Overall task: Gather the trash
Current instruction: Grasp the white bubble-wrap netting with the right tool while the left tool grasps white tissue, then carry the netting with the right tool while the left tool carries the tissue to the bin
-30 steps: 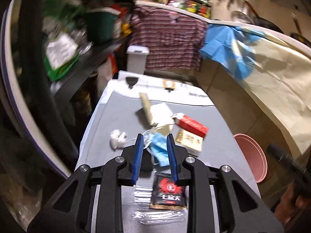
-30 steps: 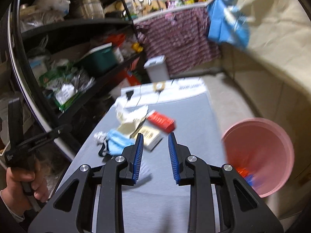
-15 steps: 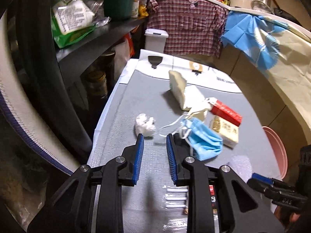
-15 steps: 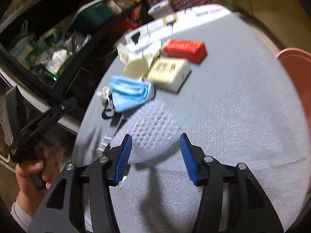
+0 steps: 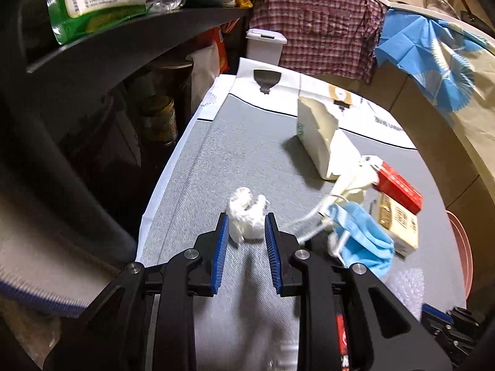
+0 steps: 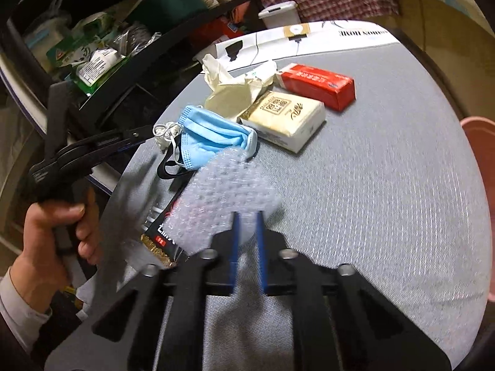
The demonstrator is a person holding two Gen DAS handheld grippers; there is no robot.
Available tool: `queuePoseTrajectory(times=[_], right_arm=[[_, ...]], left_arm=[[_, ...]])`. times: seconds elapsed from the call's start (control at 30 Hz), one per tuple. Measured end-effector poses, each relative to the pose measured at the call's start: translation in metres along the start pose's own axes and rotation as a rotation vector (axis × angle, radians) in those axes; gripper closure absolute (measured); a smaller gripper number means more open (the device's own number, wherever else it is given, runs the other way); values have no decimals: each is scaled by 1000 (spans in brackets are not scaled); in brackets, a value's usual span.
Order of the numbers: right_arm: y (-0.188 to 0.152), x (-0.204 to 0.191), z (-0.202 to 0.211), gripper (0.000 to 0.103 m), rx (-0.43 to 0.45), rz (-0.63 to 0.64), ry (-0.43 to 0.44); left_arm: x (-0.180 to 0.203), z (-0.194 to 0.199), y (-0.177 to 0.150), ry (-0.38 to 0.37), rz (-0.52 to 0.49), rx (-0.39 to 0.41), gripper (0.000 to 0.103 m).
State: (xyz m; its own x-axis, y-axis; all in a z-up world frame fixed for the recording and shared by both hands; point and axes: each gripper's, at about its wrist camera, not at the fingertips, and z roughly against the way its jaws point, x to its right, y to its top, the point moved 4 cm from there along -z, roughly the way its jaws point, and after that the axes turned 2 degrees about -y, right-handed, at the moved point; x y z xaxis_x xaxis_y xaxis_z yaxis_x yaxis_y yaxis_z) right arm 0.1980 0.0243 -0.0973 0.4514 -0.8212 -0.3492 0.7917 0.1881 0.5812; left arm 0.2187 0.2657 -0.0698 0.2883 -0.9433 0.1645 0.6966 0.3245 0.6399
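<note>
In the left wrist view your left hand-held gripper (image 5: 246, 227) stands open astride the crumpled tissue wad (image 5: 246, 218) at centre frame; close squarely, minding the bench (image 5: 198, 167) edge toward the left. In the right wrist view your right hand-held gripper (image 6: 247, 216) is clamped on the bubble wrap sheet (image 6: 225, 198); lift it, then swing across the open right half toward the pink bin (image 6: 482, 154) at the right edge.

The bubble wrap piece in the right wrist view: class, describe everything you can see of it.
The bubble wrap piece is a clear, roughly rounded sheet covered in small air bubbles, looking like soft plastic. The right gripper is shut on its near edge, so it fans up and away from the fingers. It overlaps the blue face mask and a dark packet in this view, slightly blurred.
</note>
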Motion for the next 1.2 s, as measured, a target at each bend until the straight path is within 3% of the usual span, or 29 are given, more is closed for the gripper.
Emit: queuePoseTrajectory(times=[0.3, 0.33, 0.37, 0.43, 0.5, 0.57, 0.73, 0.77, 0.83, 0.9, 0.97, 1.2], right_arm=[[11, -2, 14, 102, 93, 66, -46], [12, -2, 15, 102, 94, 66, -42], [12, -3, 15, 100, 94, 68, -39], [12, -3, 15, 93, 96, 70, -47], [11, -4, 16, 47, 107, 67, -46], [12, -6, 17, 39, 128, 69, -47], [8, -19, 2, 39, 81, 121, -44], [4, -24, -7, 44, 45, 146, -46], [-1, -29, -14, 56, 18, 184, -77], [-4, -32, -17, 80, 5, 205, -85], [-4, -33, -13, 90, 20, 217, -101], [-1, -36, 14, 94, 100, 247, -134]], left_arm=[[-8, -20, 1, 7, 21, -39, 79], [-7, -20, 0, 6, 15, -42, 83], [-6, -19, 0, 13, 3, -39, 94], [-4, -14, 3, 37, -20, -24, 95], [-3, -6, 5, 63, -30, -8, 96], [-1, 2, 8, 84, -44, 13, 96], [1, 23, 13, 81, -66, 65, 96], [1, 25, 14, 73, -62, 68, 96], [0, 29, 14, 63, -56, 69, 96], [-1, 34, 15, 50, -51, 74, 96], [-1, 41, 16, 42, -50, 88, 96], [-1, 69, 20, 19, -25, 142, 96]])
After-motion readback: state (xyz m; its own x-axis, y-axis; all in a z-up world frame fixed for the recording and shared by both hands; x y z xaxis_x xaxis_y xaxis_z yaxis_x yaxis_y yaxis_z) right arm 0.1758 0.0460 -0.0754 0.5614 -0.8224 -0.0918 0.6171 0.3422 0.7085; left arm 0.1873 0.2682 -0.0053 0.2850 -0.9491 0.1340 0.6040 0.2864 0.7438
